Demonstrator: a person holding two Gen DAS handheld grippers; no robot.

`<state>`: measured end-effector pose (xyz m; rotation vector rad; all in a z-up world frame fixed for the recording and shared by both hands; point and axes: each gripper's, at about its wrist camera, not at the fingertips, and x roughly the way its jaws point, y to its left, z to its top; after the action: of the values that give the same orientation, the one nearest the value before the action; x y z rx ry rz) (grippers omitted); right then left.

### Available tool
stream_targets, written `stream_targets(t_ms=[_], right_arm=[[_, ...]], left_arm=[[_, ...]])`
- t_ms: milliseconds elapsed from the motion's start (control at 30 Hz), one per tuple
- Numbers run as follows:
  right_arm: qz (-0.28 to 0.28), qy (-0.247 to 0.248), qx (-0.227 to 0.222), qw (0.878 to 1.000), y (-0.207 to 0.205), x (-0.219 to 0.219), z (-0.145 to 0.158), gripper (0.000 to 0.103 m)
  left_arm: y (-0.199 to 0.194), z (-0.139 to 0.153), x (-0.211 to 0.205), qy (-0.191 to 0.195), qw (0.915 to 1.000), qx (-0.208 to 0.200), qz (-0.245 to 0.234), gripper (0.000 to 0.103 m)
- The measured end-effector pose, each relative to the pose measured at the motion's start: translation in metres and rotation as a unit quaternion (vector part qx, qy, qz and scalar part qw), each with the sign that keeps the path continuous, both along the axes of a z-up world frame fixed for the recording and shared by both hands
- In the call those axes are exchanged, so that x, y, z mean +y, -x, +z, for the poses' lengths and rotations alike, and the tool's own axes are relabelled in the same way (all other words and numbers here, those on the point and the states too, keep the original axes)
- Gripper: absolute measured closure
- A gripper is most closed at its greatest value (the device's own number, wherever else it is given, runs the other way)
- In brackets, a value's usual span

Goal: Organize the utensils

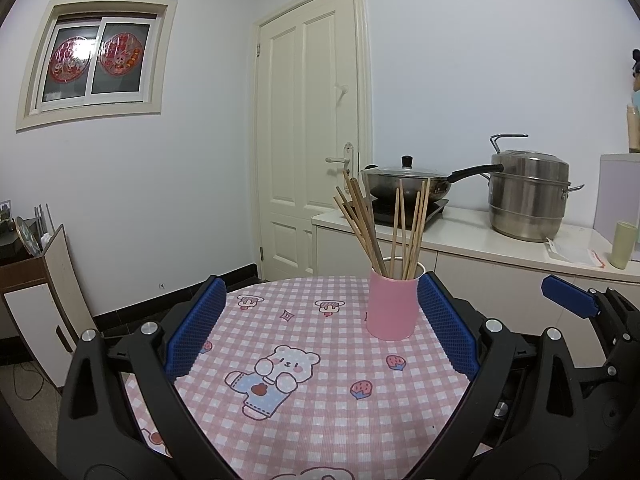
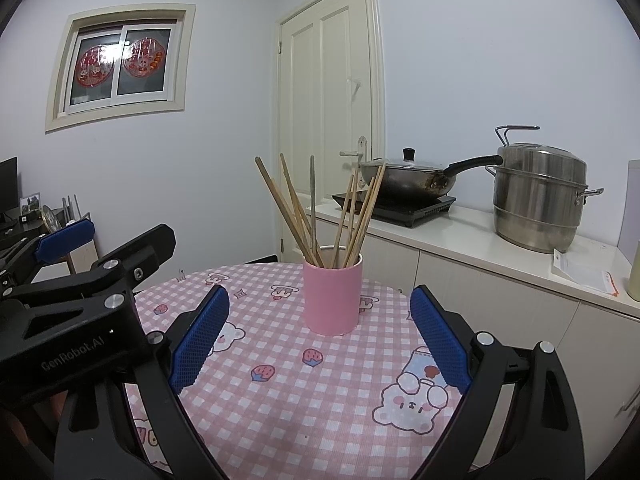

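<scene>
One pink cup (image 2: pixel 333 295) stood upright on the round table (image 1: pixel 320 400), towards its far side, and it was the only container on the pink checked cloth. In it stood the wooden chopsticks (image 2: pixel 316 216), leaning outward in two loose bunches; I counted about nine, though some overlapped and I could not be sure.

My left gripper (image 1: pixel 320 320) hovered over the cloth with its jaws spread wide and nothing between them, the cup just inside its right finger. My right gripper (image 2: pixel 320 332) was likewise wide apart and empty, facing the cup.

On the counter (image 2: pixel 480 240) behind sat one lidded wok (image 2: pixel 404 178) and one steel steamer pot (image 2: pixel 538 196).

The left gripper's body read "GenRobot.AI".
</scene>
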<state>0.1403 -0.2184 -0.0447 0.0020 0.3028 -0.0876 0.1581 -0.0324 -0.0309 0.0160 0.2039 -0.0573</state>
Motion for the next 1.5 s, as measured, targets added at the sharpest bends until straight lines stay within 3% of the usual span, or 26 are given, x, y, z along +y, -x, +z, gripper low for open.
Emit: stream_targets(t_ms=[1500], right_arm=[[0.000,0.001,0.004,1.000,-0.0014,0.0020,-0.0022,0.015]], left_arm=[[-0.0003,-0.0022,0.0018,-0.002,1.0000,0.002,0.000,0.007]])
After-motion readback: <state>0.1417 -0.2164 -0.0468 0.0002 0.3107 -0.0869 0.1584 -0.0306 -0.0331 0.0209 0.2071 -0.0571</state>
